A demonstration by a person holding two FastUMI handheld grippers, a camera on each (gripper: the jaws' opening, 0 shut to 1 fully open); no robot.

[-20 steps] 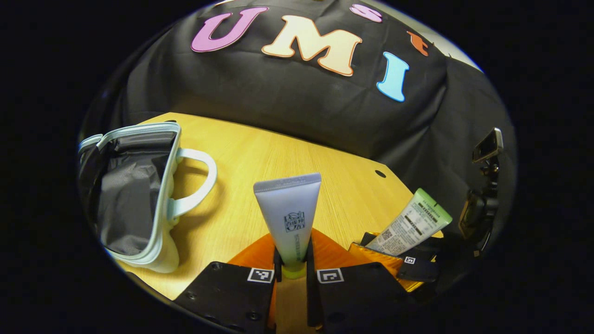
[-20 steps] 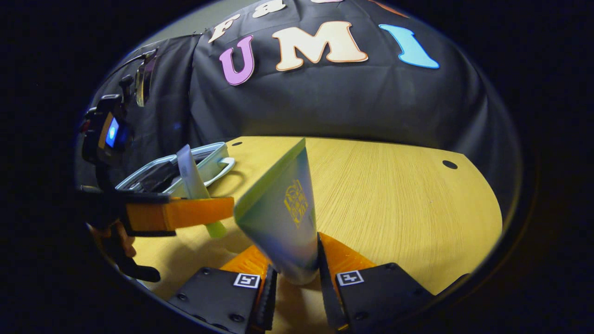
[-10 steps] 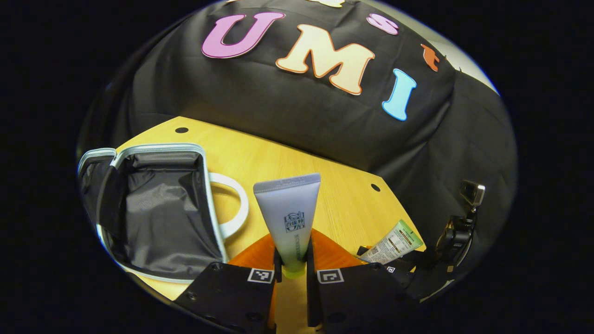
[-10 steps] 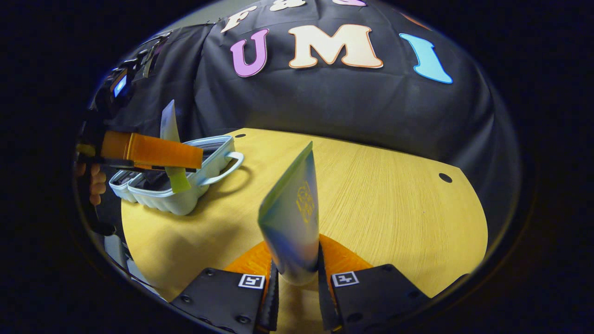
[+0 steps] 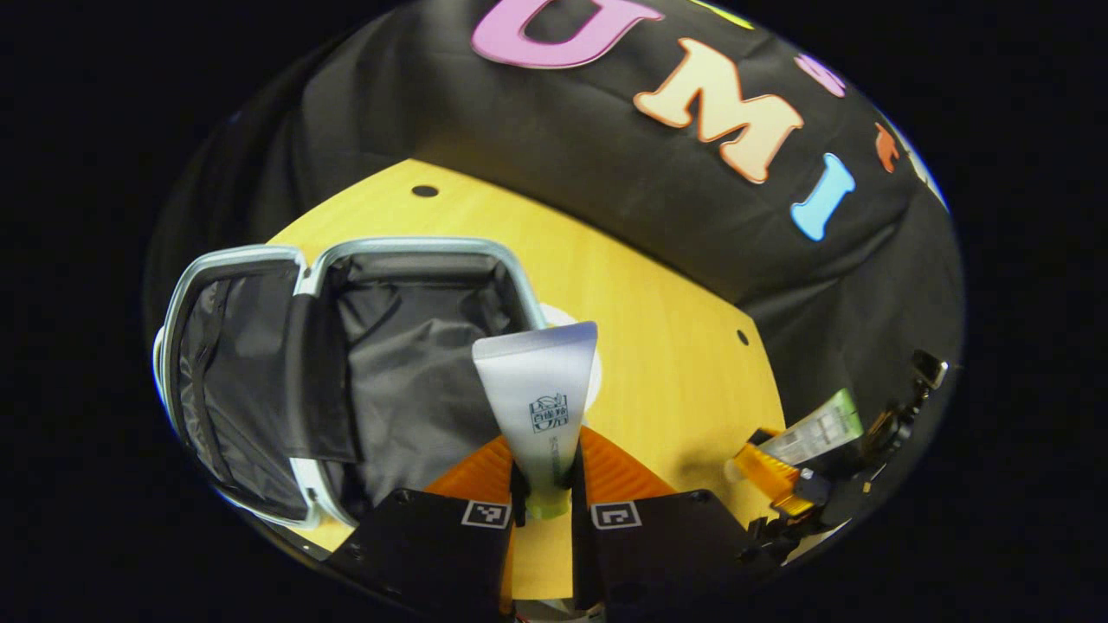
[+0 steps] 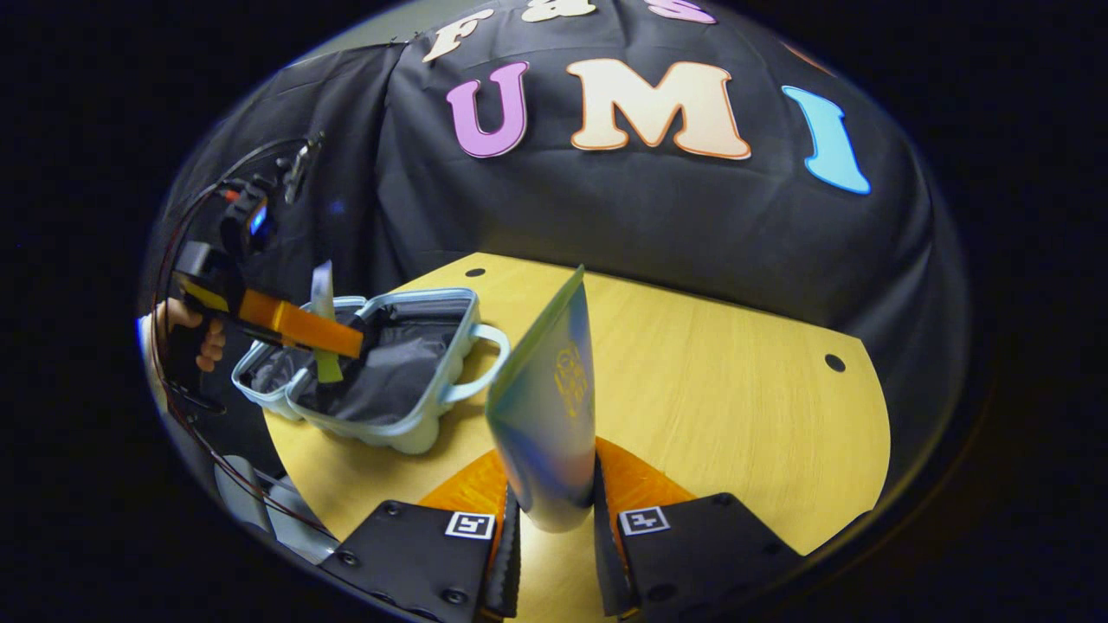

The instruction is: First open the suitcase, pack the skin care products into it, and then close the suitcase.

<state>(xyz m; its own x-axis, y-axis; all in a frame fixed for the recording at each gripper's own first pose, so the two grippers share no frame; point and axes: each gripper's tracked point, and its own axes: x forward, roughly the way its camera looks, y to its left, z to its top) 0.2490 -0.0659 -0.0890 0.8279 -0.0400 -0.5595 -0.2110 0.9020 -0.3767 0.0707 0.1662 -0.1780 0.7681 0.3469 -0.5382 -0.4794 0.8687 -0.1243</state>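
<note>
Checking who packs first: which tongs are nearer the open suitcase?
Left. The left tongs hover over the suitcase with a tube; the right tongs hold theirs beside it, above the table.

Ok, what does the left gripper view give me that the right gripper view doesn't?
Left gripper view: a look down into both open halves of the suitcase, showing the grey lining, plus the label side of the right tube.
Right gripper view: the left hand-held gripper seen from the side, poised above the suitcase, and the hand holding it.
Both: the open suitcase on the table, the left tube and the right tube, each clamped cap end down.
</note>
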